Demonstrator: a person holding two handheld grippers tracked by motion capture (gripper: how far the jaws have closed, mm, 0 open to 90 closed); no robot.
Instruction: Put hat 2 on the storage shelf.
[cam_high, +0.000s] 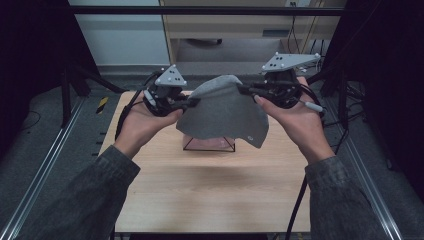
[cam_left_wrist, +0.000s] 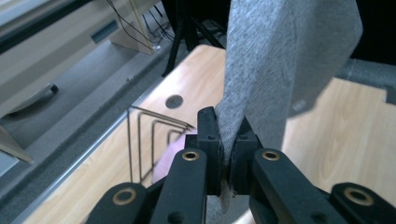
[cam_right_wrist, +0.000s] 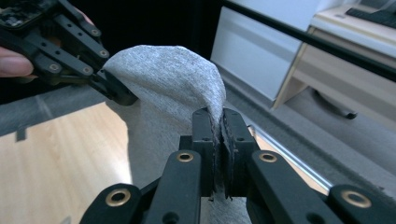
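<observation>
A grey knit cloth hangs in the air above the far half of the wooden table, stretched between my two grippers. My left gripper is shut on the cloth's left edge, and the fabric rises from between its pads. My right gripper is shut on the cloth's upper right edge, with the fabric pinched between its pads. The other gripper holds the far end in the right gripper view. Both hands hold the cloth level, well off the table.
Under the cloth a black wire frame stands on the table with something pink inside it. A metal rail runs along the table's left side, and another along the right. Cabinets stand beyond the far edge.
</observation>
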